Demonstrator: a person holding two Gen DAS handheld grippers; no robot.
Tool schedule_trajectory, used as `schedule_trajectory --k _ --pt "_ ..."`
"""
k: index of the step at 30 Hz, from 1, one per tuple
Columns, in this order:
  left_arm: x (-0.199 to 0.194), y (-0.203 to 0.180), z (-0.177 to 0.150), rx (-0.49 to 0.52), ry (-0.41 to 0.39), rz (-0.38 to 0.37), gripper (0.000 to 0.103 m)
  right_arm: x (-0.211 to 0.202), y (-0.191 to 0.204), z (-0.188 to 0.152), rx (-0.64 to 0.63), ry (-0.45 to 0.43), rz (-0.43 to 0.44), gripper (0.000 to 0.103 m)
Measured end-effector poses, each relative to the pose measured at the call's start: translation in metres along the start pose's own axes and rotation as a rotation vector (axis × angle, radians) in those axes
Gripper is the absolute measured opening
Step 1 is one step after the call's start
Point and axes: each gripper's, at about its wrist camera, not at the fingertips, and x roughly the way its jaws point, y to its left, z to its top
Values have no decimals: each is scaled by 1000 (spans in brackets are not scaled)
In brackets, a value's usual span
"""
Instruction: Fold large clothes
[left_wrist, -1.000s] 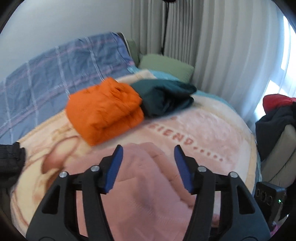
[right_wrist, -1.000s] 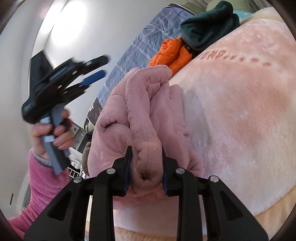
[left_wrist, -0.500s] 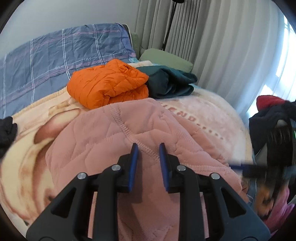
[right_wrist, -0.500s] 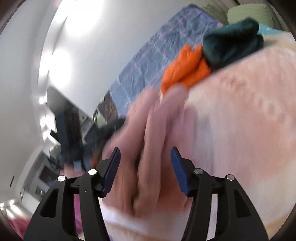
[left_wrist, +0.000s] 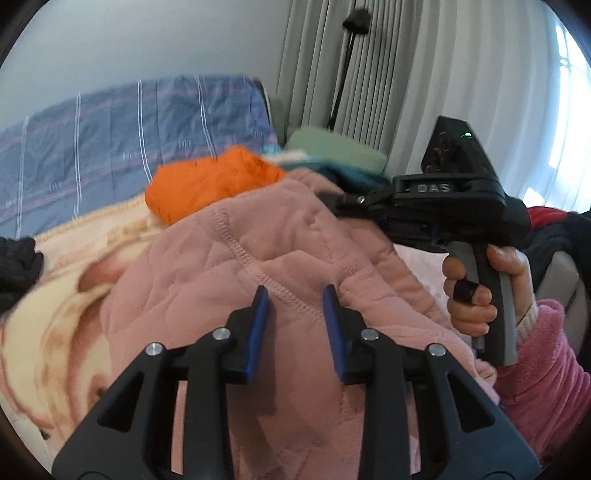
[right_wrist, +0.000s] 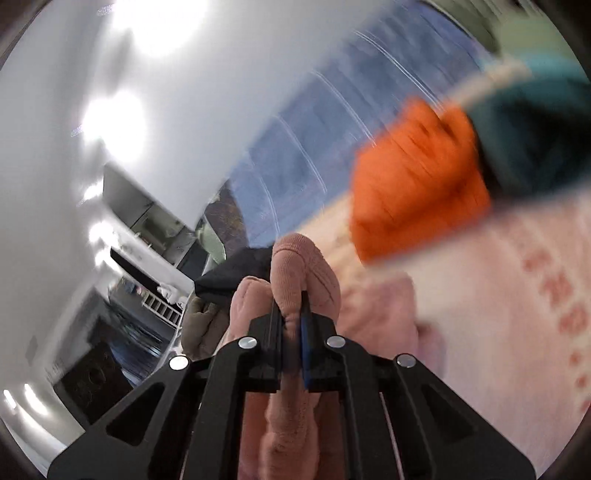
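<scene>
Plush blanket (left_wrist: 66, 325) under quilted pink garment (left_wrist: 280, 236); puffy orange jacket (left_wrist: 207, 184) behind.

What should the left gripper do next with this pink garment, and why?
Probably close the left gripper on the stitched seam of the pink garment. Its jaws are opening, fabric between them unpinched, while the right gripper is already shut on a fold, so only one side is held.

"DAS" in pale letters on the black body of the right tongs (left_wrist: 328, 201). Red lettering on the pink blanket (right_wrist: 535, 295), too blurred to read.
</scene>
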Motion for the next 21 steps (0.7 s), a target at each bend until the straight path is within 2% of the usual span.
schedule_trajectory --k 1,2,4,5,7,8,11,13,15,17,19,21 --pt "-2 1 1 -4 -5 -5 30 2 -1 -2 -26 3 -35 8" --pt "0 3 2 -10 8 -13 30 13 -14 -5 -22 40 -111 8" --pt "18 11 0 -43 66 -38 31 36 -46 -15 18 140 -257 10" --pt "29 16 -3 -69 94 -63 31 45 -66 -25 56 186 -309 14" --pt "51 19 -9 -95 146 -99 33 34 -77 -34 105 152 -315 29" --pt "54 14 -10 -71 152 -75 33 19 -74 -34 114 121 -330 35" --pt "58 -6 -8 41 166 28 33 -28 -42 -36 18 14 -376 35" --pt "61 -13 -9 83 173 61 33 -56 -17 -40 -36 -39 -332 35" --pt "61 -14 -9 77 173 57 33 -80 19 -59 -114 -32 -228 35" --pt "63 -12 -9 58 170 39 33 -89 51 -94 -218 7 -187 34" --pt "63 -9 -8 48 167 27 33 -78 63 -128 -259 64 -238 34" --pt "60 -6 -9 45 166 23 33 -58 45 -154 -188 139 -349 35"
